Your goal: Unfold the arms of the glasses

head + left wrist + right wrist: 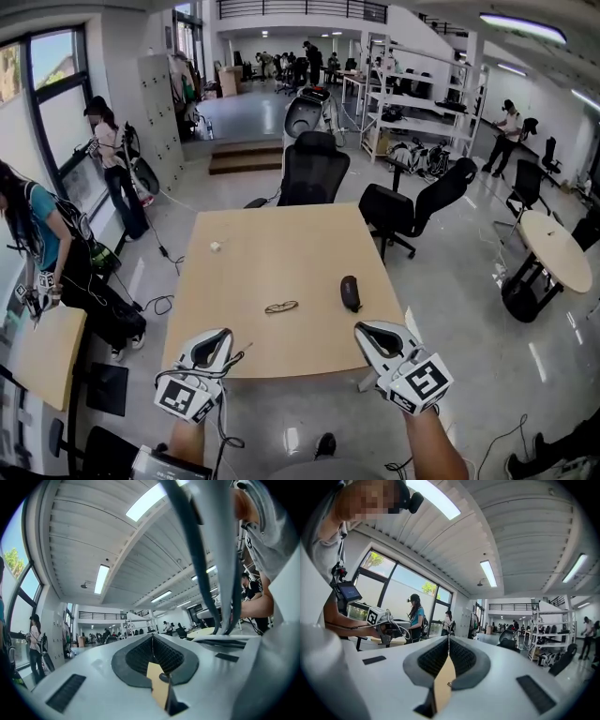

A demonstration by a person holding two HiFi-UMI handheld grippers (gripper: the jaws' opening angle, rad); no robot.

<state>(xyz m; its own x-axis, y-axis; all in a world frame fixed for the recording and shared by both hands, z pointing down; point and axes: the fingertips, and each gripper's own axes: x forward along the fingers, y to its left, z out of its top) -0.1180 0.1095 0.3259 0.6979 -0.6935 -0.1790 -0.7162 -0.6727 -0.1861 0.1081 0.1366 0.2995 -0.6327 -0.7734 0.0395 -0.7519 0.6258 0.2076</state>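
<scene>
Currently: light wood table (281, 253) in a big open office with a glossy grey floor. Black chairs (314, 169) stand at its far side, a round table (553, 248) is off to the right, and people are by the windows at left. Glasses (281, 307) lie flat mid-table, toward the near edge, and look folded. Their long axis runs left-right in the head view, right end tipped slightly away. Black case (350, 292) is near their right, not touching. Left gripper (218, 336) and right gripper (367, 330) are at the near edge, either side of the glasses and clear of them. Both sets of jaws are clenched together, nothing between.
</scene>
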